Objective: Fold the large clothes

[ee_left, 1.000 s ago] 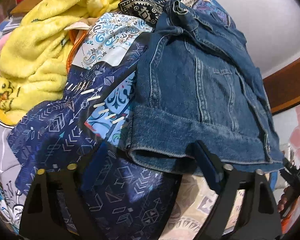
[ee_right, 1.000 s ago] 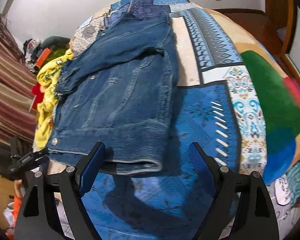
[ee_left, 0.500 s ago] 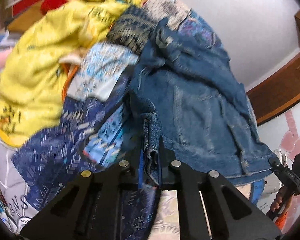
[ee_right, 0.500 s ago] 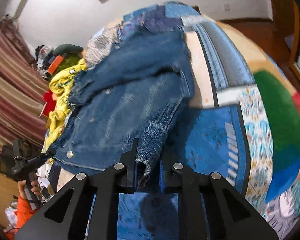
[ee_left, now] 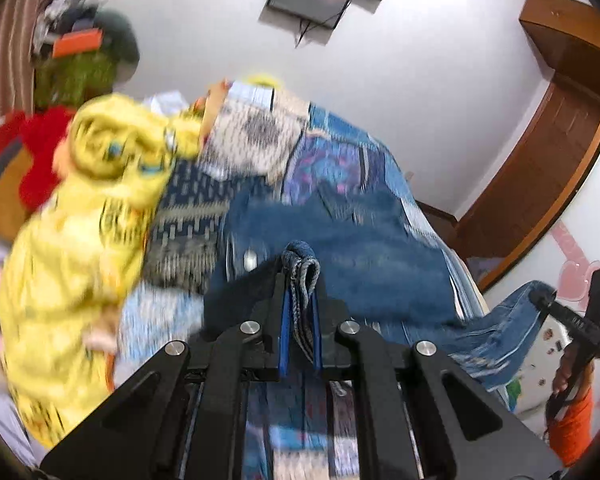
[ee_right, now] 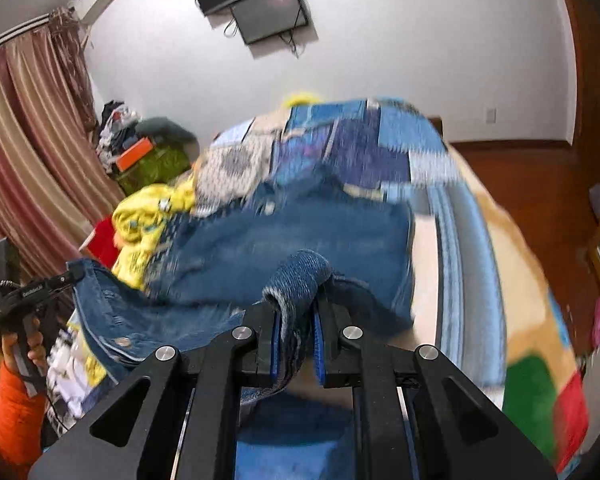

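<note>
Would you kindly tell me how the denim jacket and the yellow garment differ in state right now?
The denim jacket is gripped at its hem by the left tongs and the right tongs; nothing holds the yellow garment. The jacket's hem is raised off the patchwork bedspread, while the yellow garment lies crumpled in a heap. The jacket is blue denim, the other bright yellow. Both sit on the bed.

The jacket (ee_right: 300,240) lies on the quilt (ee_right: 452,208) that covers the bed. A fold of its hem sits between the fingers (ee_right: 277,336) of the right gripper (ee_right: 296,332), and another fold sits in the left gripper (ee_left: 300,320). A blanket (ee_left: 84,216) is heaped to the left of the jacket. Behind the bed, a screen (ee_right: 268,12) hangs on the wall, with a curtain (ee_right: 24,152) at the left.
</note>
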